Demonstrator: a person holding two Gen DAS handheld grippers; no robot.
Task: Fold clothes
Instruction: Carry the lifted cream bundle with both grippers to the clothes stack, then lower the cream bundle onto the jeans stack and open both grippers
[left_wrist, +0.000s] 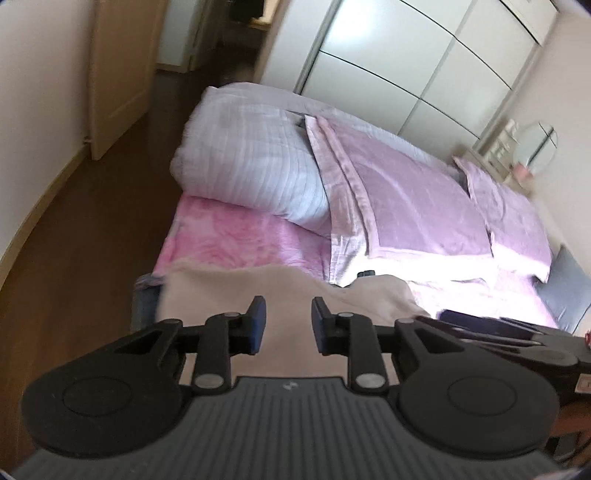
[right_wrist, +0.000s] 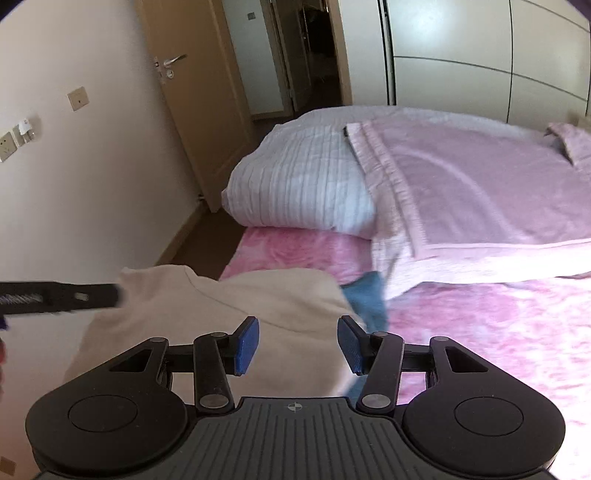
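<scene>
Cream fleece garment (right_wrist: 221, 317) on pink bed (right_wrist: 480, 332): left gripper (left_wrist: 288, 321) and right gripper (right_wrist: 298, 343) fingers spread, empty; edges to be pinched evenly before folding.

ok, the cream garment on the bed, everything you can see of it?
The cream garment is a soft, fleecy-looking top, plain off-white, with one seam line visible. It lies loosely rumpled, not neatly folded, at the near edge of the pink floral bedspread, partly covering a blue cloth beside it. Neither hand-held gripper grips it; both hang open above it.
</scene>
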